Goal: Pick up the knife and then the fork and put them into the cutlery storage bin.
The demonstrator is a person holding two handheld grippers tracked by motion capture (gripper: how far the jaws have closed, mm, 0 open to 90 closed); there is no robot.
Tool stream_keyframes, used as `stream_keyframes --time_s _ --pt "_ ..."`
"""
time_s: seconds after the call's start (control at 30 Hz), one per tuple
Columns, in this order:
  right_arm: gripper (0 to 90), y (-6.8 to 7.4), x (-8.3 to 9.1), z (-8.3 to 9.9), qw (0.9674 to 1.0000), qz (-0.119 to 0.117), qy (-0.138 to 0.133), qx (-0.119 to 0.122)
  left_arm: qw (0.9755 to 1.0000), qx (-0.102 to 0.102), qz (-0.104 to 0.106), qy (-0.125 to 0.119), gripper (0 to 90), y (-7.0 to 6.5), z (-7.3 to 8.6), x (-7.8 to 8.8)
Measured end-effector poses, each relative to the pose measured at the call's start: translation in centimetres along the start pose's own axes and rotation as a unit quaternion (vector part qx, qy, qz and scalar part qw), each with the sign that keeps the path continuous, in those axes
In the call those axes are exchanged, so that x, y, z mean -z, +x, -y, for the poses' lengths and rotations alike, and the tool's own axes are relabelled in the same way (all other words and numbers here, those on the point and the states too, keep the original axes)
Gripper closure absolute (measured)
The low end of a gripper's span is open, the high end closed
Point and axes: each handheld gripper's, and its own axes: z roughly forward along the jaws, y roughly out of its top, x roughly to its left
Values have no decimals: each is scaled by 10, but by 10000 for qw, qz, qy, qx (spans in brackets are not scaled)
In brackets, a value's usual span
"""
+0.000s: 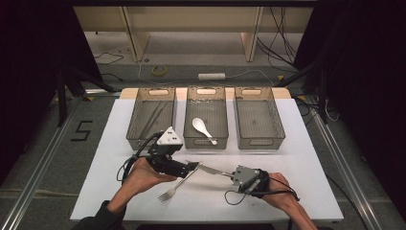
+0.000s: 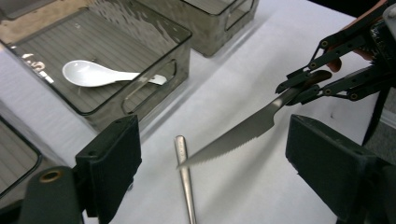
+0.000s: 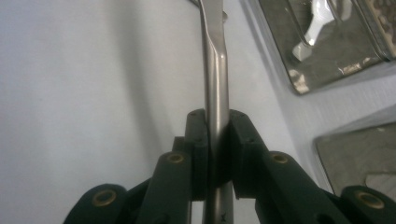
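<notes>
Knife (image 3: 215, 79) tip cut off at top edge.

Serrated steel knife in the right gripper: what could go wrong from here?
1. The right gripper pinches only the handle of the serrated steel knife, so the long blade might pivot or slip.
2. The blade tip hangs near the open left gripper and could snag a pad.
3. The steel fork lies below; a drop might knock it.

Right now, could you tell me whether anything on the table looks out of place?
Only the fork: it lies loose and slanted on the white table, outside the three bins. The knife is clamped by its handle in the right gripper. The white spoon sits in the middle bin.
</notes>
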Motion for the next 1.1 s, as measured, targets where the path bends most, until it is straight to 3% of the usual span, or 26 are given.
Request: stream_keyframes --time_s 0.13,0.2,0.33,0.47,0.53,0.57,0.73,0.77,0.87,0.9,0.93,1.07,1.1 --pt "802 -5 2 4 9998 40 29 -173 9996 192 -93 -177 168 6 7 2" --pt "802 -10 2 7 9992 79 44 -388 9992 273 -127 -247 167 10 11 2" --pt "802 -17 3 11 9983 114 51 -571 9988 432 -154 -193 164 16 23 0" --pt "803 -27 8 14 9955 116 -73 -932 9981 557 -228 -127 158 19 34 -5" --pt "803 -30 9 14 9953 125 -111 -954 9977 609 -254 -140 158 20 39 -7" --pt "803 -35 12 14 9929 116 -176 -1168 9976 629 -262 -156 158 21 41 -8" --pt "804 -45 15 15 9897 135 -283 -1400 9968 694 -313 -255 156 21 47 -11" --pt "804 -51 17 15 9874 150 -307 -1548 9965 705 -319 -307 156 21 48 -10" --pt "805 -58 18 15 9852 172 -342 -1669 9964 703 -318 -351 156 20 51 -10" --pt "805 -66 20 15 9824 216 -392 -1813 9964 700 -327 -343 156 20 52 -10" --pt "805 -66 20 15 9824 216 -392 -1813 9966 685 -330 -321 156 20 52 -10" --pt "806 -83 23 13 9769 330 -480 -2055 9965 679 -373 -315 156 19 55 -11" --pt "806 -92 23 10 9740 364 -524 -2175 9966 660 -388 -316 156 19 56 -11"
